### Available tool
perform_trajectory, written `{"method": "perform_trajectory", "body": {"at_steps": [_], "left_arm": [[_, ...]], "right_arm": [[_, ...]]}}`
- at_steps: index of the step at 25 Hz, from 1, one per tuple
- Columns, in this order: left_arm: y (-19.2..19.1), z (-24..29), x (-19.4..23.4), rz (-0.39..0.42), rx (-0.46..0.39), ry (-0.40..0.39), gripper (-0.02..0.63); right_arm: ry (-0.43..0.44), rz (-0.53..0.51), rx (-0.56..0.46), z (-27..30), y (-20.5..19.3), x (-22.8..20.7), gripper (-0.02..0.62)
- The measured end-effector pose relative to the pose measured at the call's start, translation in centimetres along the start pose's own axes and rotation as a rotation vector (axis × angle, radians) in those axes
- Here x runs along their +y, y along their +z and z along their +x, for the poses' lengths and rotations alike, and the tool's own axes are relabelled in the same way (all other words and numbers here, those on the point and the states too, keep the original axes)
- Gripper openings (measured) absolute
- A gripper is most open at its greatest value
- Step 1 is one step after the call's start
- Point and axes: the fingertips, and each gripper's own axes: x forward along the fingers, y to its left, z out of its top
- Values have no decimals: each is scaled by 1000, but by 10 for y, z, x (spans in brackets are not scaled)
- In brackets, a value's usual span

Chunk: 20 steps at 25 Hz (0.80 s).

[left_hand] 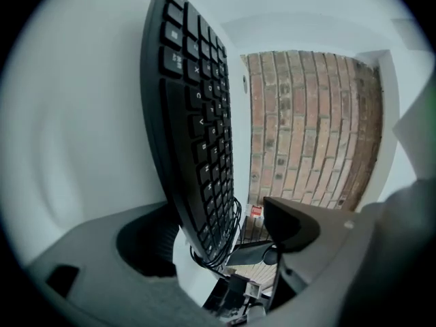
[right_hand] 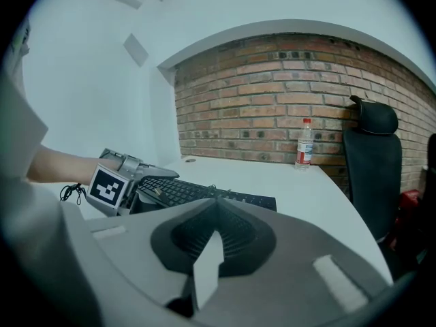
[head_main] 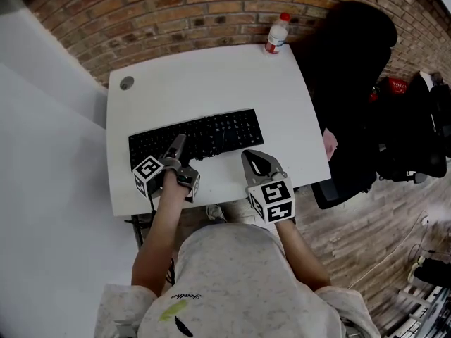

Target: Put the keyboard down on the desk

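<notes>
On the desk, our left gripper straddles the keyboard, jaws apart; our right gripper closed, empty; water bottle label unreadable

1. A red brick wall is running behind the white tabletop.
2. A plain white wall is standing along the left side.
3. A black office chair is sitting to the right, over a wooden plank floor.
</notes>
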Motion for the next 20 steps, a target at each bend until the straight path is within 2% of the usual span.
{"method": "perform_trajectory", "body": {"at_steps": [6,10,16,20], "left_arm": [[-10,-11,2,-4,-9,-9,379],[-17,-21,-1,11,-10,-48,370],[-40,-42,-9,114,-7,-100,299],[-57,-57,-11,255,-15,-107,251]], "right_arm": [[26,-4,0,-6,-6,2,11],[56,-10,1,-10,-9,8,11],[103,-12,-15,-19,-12,14,11],[135,-4,-34,-28,-12,18,11]]}}
